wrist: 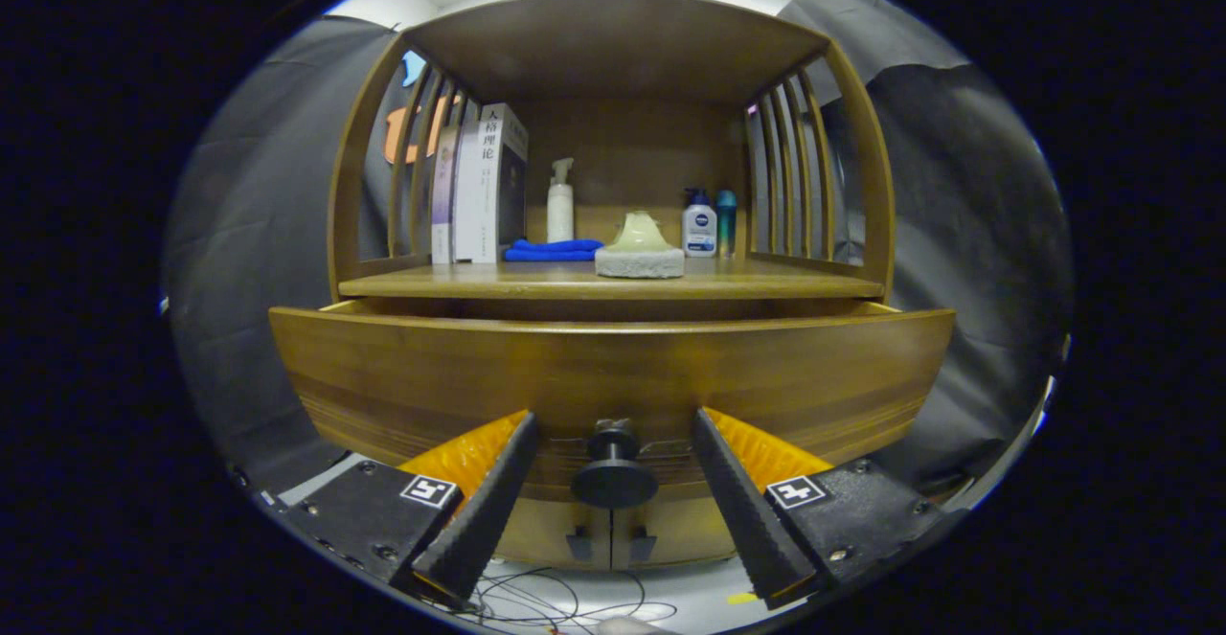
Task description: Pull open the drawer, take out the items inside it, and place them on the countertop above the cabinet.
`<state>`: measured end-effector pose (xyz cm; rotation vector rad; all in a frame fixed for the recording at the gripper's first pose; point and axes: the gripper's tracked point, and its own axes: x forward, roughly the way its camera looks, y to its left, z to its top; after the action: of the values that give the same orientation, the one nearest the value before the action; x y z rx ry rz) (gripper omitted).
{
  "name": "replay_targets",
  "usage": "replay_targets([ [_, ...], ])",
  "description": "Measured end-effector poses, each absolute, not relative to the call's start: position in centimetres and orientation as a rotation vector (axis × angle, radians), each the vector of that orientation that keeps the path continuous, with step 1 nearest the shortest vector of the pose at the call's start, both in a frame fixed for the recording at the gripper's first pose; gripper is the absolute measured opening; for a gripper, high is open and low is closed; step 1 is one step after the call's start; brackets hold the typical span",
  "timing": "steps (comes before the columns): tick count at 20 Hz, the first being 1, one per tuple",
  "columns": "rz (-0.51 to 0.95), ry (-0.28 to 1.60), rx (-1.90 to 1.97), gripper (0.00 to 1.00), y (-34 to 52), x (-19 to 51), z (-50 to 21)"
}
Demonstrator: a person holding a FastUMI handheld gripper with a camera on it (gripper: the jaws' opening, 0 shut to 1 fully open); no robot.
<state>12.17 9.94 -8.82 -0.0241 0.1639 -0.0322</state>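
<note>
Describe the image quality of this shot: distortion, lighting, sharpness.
Gripper view: strong fisheye bends the drawer front into a bow; the shelf is softly lit, its back dim; the knob sits sharp between the open fingers of the hand-held gripper; small bottles look slightly soft.

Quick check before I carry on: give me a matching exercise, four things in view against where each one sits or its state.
Things:
1. drawer knob
2. blue cloth
3. books
4. drawer

Places or states:
A. pulled partly out under the countertop
B. upright against the left slats
C. between the open tongs' fingers, untouched
D. flat on the countertop, before the white pump bottle

Pairs: 1-C, 2-D, 3-B, 4-A
</note>
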Motion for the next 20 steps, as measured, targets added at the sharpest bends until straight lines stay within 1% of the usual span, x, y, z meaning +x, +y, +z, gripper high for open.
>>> replay_targets([
  [12,-0.023,0.158,-0.031,1.00,9.5,17.8,-8.3],
  [20,-0.028,0.154,-0.033,1.00,9.4,19.1,-8.3],
])
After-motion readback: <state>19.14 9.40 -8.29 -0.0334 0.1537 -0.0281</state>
